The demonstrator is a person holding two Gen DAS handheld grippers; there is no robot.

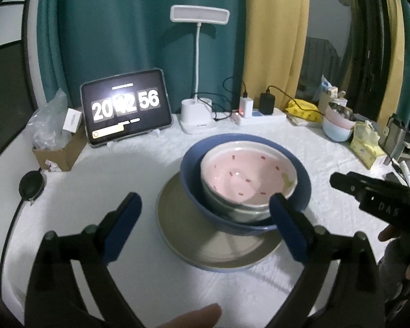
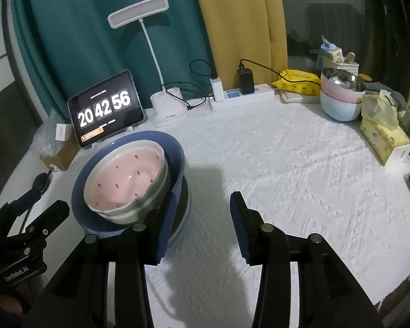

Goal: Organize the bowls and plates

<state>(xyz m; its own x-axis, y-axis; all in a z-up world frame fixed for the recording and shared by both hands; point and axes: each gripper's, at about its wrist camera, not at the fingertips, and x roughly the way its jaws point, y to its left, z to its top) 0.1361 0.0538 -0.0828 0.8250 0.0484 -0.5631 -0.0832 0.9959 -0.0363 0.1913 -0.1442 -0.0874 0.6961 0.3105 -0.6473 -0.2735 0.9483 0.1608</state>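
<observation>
Nearest me, my left hand-held gripper [image 1: 205,227] stands wide open, holding nothing, its blue pads either side of the stack. My right hand-held gripper [image 2: 202,227] is half open and empty, just right of it. On the white worktop [image 2: 300,164], a pink speckled bowl [image 1: 248,175] sits in a blue bowl [image 1: 188,172] tilted on a grey plate [image 1: 188,235], near the tablet clock [image 1: 125,106].
</observation>
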